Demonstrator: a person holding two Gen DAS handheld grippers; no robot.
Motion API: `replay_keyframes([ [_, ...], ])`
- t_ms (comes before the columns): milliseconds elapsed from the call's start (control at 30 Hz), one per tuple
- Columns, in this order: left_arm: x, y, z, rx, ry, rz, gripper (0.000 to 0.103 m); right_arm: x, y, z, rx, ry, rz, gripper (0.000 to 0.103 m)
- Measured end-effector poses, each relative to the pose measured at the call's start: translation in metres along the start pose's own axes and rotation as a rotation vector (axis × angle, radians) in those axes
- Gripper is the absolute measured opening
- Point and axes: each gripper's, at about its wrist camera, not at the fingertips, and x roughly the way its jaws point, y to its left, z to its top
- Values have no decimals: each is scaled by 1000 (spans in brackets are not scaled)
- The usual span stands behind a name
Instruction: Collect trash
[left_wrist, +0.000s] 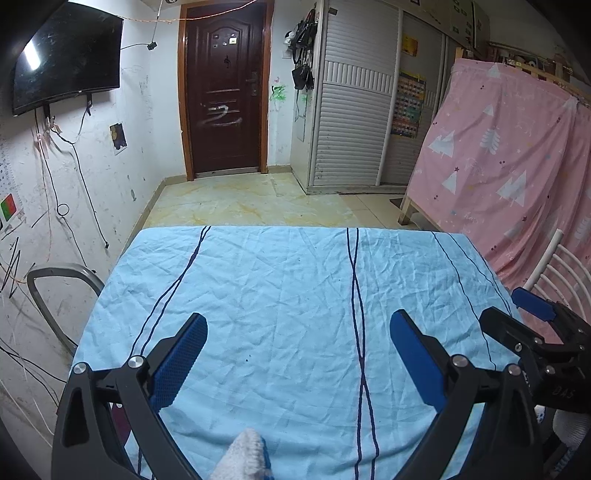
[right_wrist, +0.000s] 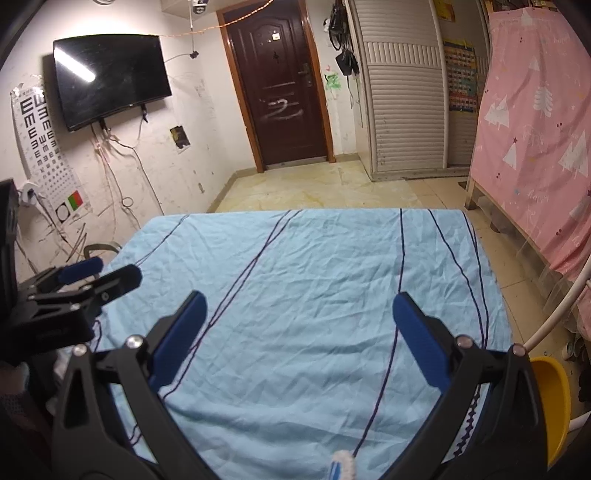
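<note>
A table covered with a light blue cloth (left_wrist: 288, 295) with dark stripes fills both views (right_wrist: 303, 280). No loose trash shows on it. My left gripper (left_wrist: 297, 325) is open and empty above the near part of the cloth. My right gripper (right_wrist: 299, 306) is open and empty above the cloth too. The right gripper shows at the right edge of the left wrist view (left_wrist: 532, 314). The left gripper shows at the left edge of the right wrist view (right_wrist: 99, 275). A yellow bin (right_wrist: 552, 398) stands low at the table's right side.
A grey chair frame (left_wrist: 62, 291) stands left of the table by the cabled wall. A white chair back (left_wrist: 561, 266) and a pink curtain (left_wrist: 517, 155) are on the right. A brown door (left_wrist: 225, 92) and tiled floor lie beyond the far edge.
</note>
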Motion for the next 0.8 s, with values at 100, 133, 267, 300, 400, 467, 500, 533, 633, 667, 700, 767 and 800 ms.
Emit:
replay_keyframes([
  [100, 0, 0, 0, 0, -2, 1, 90, 0, 0, 0, -1, -2, 1, 97],
  [133, 0, 0, 0, -1, -1, 2, 90, 0, 0, 0, -1, -2, 0, 97],
  [267, -1, 1, 1, -2, -2, 4, 90, 0, 0, 0, -1, -2, 0, 97],
  [300, -1, 1, 1, -3, -2, 5, 90, 0, 0, 0, -1, -3, -1, 97],
  [400, -1, 1, 1, -4, -3, 5, 90, 0, 0, 2, -3, -3, -1, 97],
  [467, -1, 1, 1, -2, -3, 6, 90, 0, 0, 1, -3, -3, 0, 97],
  [500, -1, 2, 1, -3, -3, 6, 90, 0, 0, 2, -3, -2, 0, 97],
  [533, -1, 2, 1, -4, -3, 6, 90, 0, 0, 1, -4, -2, -1, 97],
  [633, -1, 3, 2, -7, -3, 8, 90, 0, 1, 2, -6, -3, -2, 97],
  [667, -1, 4, 2, -9, -3, 9, 90, 0, 1, 2, -6, -3, -3, 97],
  [700, -1, 4, 2, -8, -3, 9, 90, 0, 0, 2, -6, -3, -2, 97],
  [767, -1, 4, 2, -7, -3, 12, 90, 0, 0, 2, -6, -3, -4, 97],
  [800, -1, 5, 2, -6, -2, 13, 90, 0, 0, 2, -6, -3, -4, 97],
])
